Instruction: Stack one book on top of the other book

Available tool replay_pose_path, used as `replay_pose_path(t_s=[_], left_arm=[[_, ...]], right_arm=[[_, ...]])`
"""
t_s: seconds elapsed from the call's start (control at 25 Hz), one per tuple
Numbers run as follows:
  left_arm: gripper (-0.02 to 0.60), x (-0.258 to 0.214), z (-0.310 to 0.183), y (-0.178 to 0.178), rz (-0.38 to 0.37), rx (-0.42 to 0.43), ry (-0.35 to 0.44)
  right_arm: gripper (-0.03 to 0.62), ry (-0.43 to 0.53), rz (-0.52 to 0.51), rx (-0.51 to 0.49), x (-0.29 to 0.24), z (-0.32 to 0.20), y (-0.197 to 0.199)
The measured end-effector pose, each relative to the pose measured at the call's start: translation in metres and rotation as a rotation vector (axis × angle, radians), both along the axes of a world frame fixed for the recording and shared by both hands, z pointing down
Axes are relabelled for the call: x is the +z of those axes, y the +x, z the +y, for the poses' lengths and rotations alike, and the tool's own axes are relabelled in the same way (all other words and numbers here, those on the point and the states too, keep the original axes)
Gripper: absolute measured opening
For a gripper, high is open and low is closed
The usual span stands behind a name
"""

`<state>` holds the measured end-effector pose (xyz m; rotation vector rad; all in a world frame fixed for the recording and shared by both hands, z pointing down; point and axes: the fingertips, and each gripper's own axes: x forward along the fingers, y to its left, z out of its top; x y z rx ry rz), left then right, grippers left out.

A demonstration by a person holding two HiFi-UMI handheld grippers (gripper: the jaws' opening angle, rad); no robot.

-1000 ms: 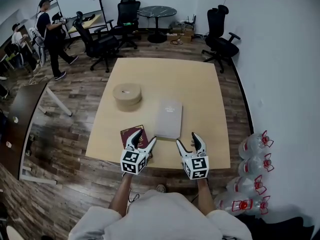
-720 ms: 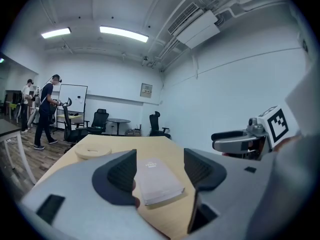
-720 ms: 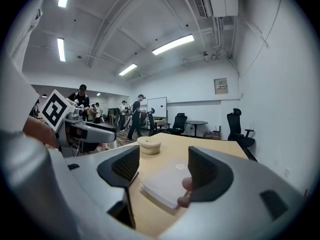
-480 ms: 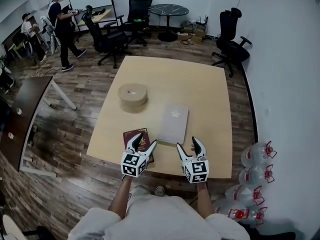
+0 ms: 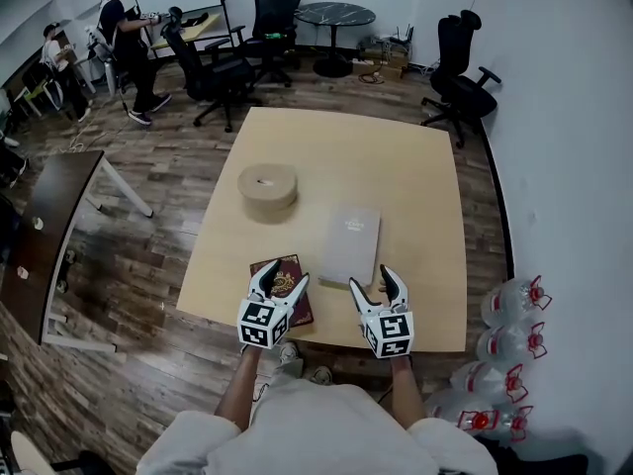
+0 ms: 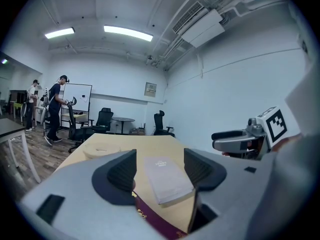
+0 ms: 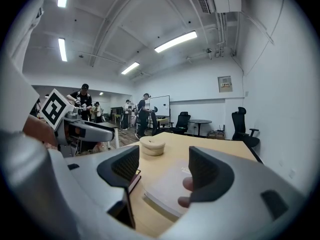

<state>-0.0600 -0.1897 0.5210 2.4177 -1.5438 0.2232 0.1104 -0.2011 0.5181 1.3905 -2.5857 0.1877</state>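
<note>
A grey book [image 5: 350, 243] lies flat near the table's front edge, and a maroon book [image 5: 294, 295] lies just to its left. My left gripper [image 5: 280, 281] hovers open over the maroon book's near part, with nothing between its jaws. My right gripper [image 5: 374, 283] hovers open at the grey book's near right corner, also empty. In the left gripper view the grey book [image 6: 167, 174] shows between the jaws of the left gripper [image 6: 160, 169], with the maroon book [image 6: 155, 218] below. In the right gripper view, the right gripper [image 7: 162, 168] frames the grey book [image 7: 165, 186].
A round tan roll [image 5: 268, 188] sits on the wooden table [image 5: 346, 151] behind the books. Office chairs [image 5: 460, 57] and a small round table [image 5: 334, 14] stand beyond. Several water bottles [image 5: 509, 349] lie on the floor at right. People [image 5: 127, 38] stand far left.
Both grippers have edged forward and slightly down over the table's near edge; the left one now overlaps the maroon book. Jaws stay open. A person in the background has walked on.
</note>
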Motion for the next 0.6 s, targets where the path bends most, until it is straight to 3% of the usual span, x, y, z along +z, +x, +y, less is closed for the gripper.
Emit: replay_pose_path(t_s=[0.6], left_arm=[[0.299,-0.003,-0.034,-0.063,0.022,0.077,0.014]], right_arm=[[0.305,0.007,0.028,0.088,-0.007,-0.023,-0.056]])
